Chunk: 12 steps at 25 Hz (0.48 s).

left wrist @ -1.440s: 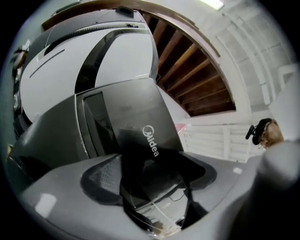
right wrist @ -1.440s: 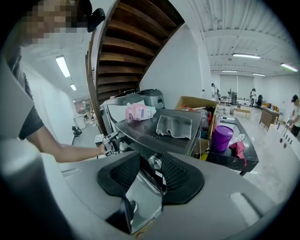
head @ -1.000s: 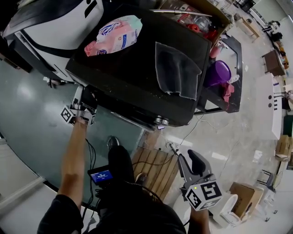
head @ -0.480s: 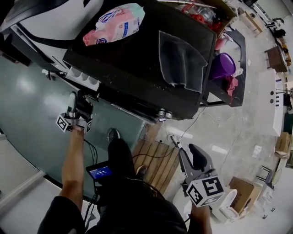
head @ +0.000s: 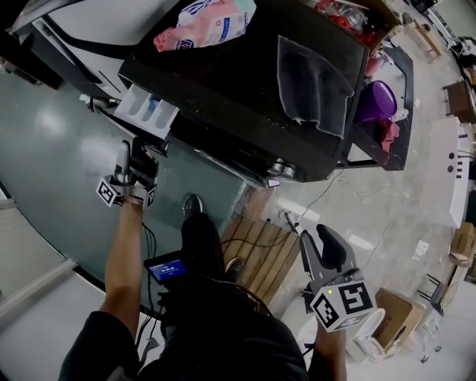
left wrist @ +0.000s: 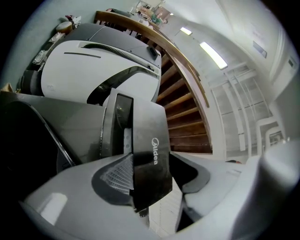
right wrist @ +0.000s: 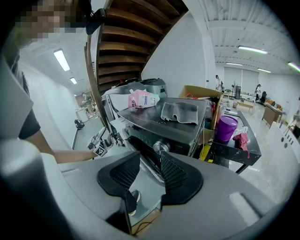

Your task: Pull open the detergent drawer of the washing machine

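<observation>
The washing machine (head: 245, 89) is a black box seen from above. Its detergent drawer (head: 146, 110) juts out at the left corner, showing white compartments. My left gripper (head: 137, 160) is shut on the drawer's dark front panel (left wrist: 149, 159), which fills the space between the jaws in the left gripper view (left wrist: 150, 171). My right gripper (head: 320, 249) hangs low at the right, well away from the machine. It is open with nothing between its pads (right wrist: 176, 176).
On the machine's top lie a pink packet (head: 208, 22) and a grey cloth (head: 316, 85). A purple tub (head: 379, 100) stands on a side rack. A wooden pallet (head: 260, 257) and cables lie on the floor by my feet. A dial (head: 281, 170) sits on the machine's front.
My left gripper closed on the drawer's front and drew back from the machine. The drawer slid out with it, so its white compartments now show. The right gripper stayed put.
</observation>
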Each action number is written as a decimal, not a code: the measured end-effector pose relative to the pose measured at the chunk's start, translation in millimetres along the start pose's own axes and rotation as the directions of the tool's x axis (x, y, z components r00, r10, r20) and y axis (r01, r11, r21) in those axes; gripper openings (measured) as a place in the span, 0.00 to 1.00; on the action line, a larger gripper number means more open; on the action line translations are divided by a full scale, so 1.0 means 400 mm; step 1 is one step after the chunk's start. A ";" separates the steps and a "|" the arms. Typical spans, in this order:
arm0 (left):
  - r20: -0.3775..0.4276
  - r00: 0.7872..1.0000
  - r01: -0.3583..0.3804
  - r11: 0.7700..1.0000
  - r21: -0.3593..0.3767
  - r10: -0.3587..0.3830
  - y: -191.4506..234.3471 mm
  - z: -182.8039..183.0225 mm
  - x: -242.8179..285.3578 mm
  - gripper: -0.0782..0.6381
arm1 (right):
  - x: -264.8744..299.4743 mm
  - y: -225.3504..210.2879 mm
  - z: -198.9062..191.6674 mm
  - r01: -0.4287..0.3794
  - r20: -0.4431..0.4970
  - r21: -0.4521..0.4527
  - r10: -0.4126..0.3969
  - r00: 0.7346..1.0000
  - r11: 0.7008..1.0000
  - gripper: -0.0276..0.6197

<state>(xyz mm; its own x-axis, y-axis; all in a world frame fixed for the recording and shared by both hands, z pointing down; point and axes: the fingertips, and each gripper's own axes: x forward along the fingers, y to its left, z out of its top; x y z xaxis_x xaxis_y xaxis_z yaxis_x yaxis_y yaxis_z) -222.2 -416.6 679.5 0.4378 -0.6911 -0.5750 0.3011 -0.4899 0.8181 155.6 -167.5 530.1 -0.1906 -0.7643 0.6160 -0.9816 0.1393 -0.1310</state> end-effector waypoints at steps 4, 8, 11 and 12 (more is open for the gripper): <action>0.006 1.000 0.005 1.000 0.002 -0.005 -0.004 0.000 0.000 0.49 | -0.024 -0.004 -0.008 0.013 0.004 0.004 -0.013 1.000 1.000 0.24; 0.009 1.000 -0.005 1.000 0.006 0.005 -0.010 0.002 -0.006 0.50 | -0.046 -0.007 -0.017 0.025 0.003 0.007 -0.025 1.000 1.000 0.24; -0.004 0.999 -0.051 0.998 0.041 0.051 0.003 0.004 -0.005 0.50 | -0.055 -0.004 -0.023 0.025 0.010 0.007 -0.026 1.000 1.000 0.24; -0.013 0.997 -0.080 0.995 0.059 0.081 0.012 0.002 -0.005 0.50 | -0.057 -0.001 -0.024 0.024 0.014 0.006 -0.024 1.000 1.000 0.24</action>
<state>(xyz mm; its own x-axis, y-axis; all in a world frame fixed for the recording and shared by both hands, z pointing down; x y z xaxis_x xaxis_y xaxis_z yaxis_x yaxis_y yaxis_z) -222.5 -418.0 684.7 0.4716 -0.7215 -0.5069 0.2151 -0.4634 0.8596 160.2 -143.8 523.6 -0.1667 -0.7760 0.6083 -0.9857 0.1170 -0.1210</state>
